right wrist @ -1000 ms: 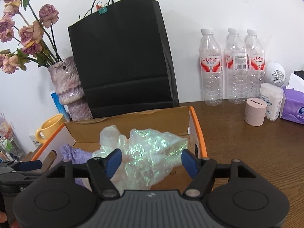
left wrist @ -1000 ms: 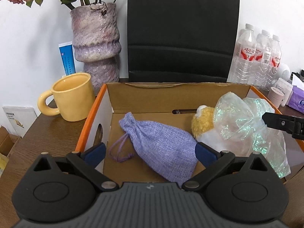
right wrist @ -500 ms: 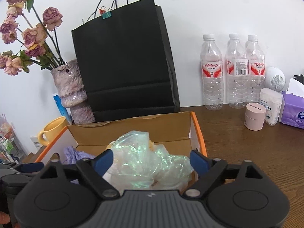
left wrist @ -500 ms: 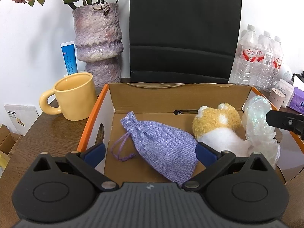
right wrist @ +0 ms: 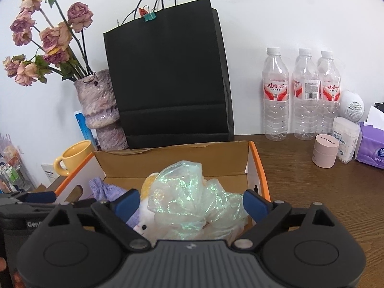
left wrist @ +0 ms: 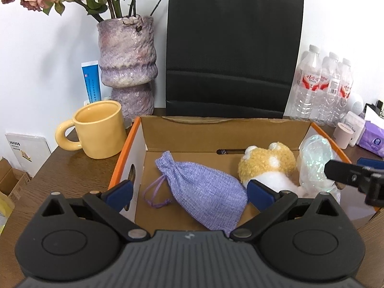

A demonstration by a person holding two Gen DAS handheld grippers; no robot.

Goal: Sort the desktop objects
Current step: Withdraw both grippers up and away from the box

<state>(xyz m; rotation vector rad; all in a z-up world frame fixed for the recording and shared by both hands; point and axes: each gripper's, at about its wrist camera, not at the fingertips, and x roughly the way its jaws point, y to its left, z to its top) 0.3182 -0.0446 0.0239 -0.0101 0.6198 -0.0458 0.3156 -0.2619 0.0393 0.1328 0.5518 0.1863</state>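
Right claw (right wrist: 190,200) wide — above box (right wrist: 260,168).

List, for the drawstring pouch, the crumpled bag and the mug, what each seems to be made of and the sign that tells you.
Drawstring pouch: coarse woven cloth, probably linen-like; matte lilac with visible weave.
Crumpled bag: thin translucent film, likely plastic or organza; iridescent green-pink sheen and sharp creases.
Mug: looks ceramic; thick wall and smooth, softly glossy yellow glaze.
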